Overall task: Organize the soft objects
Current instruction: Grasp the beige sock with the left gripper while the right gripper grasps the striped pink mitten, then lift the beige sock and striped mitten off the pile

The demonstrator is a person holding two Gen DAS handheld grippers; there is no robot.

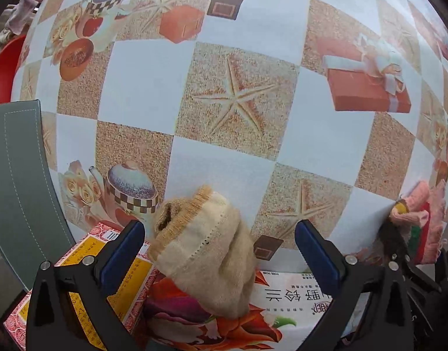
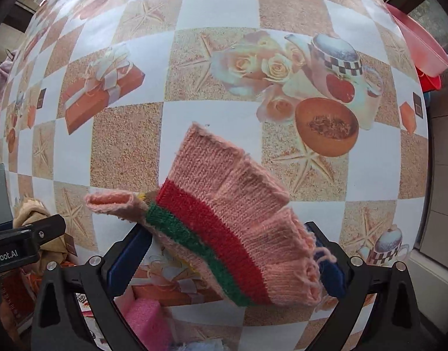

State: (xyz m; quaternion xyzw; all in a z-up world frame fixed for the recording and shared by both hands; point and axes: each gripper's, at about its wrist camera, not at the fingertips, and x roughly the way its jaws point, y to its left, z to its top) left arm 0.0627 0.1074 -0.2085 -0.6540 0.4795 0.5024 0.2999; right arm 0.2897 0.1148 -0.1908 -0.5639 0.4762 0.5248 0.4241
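Two claws, two soft knits

Left claw (image 1: 219, 242) gaping wide around a fuzzy beige sock (image 1: 203, 251) lying on a printed bag (image 1: 282, 301). Right claw (image 2: 229, 251) spread wide; ribbed pink glove (image 2: 238, 228) is draping between its pads above the checkered tabletop (image 2: 130, 146).

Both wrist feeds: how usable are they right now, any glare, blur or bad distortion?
Left wrist: even daylight, strong fisheye bending the checked tablecloth, beige sock sharp, frame corners black. Right wrist: same bulge, pale glare on the cloth's far top edge, pink knitted glove in focus, rim objects smeared.
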